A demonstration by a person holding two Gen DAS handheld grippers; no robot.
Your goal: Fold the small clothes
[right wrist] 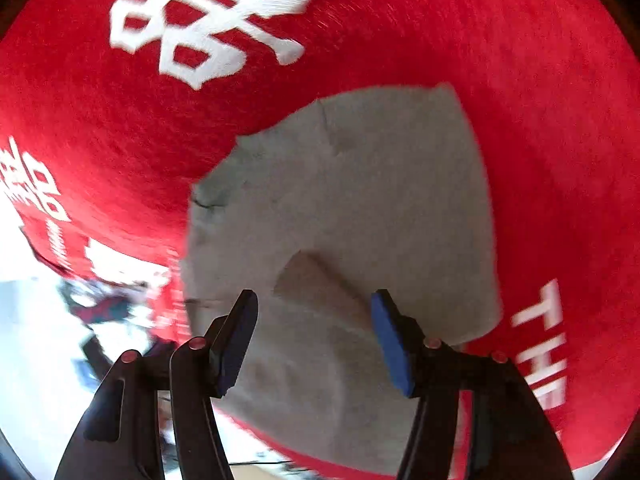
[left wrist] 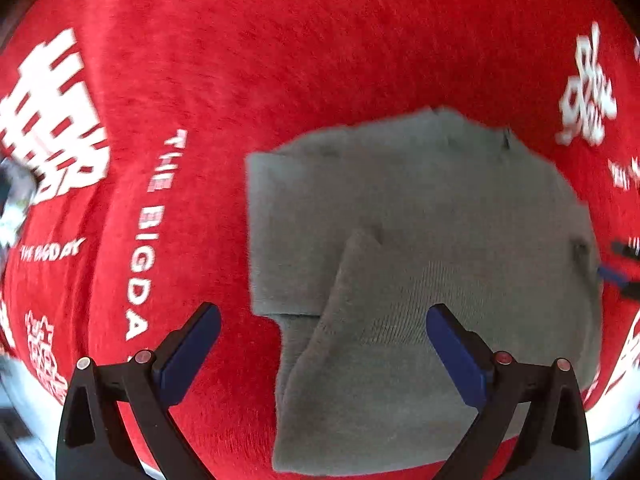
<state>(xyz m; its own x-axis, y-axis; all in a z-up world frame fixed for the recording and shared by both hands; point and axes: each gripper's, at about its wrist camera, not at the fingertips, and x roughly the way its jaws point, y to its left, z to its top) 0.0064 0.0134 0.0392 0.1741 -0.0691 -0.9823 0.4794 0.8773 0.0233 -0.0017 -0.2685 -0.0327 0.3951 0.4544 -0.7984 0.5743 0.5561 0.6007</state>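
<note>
A grey knitted garment lies folded on a red cloth printed with white lettering. My left gripper hangs over the garment's near left part, open wide. A folded flap edge runs up between its blue pads, which touch nothing. In the right wrist view the same garment fills the middle. My right gripper is open above its near edge. A small raised peak of fabric stands between the pads, and they do not press on it.
The red cloth covers the whole work surface. Its edge and a bright pale area show at the lower left of the right wrist view. A blurred dark and blue shape pokes in beside the garment's right edge.
</note>
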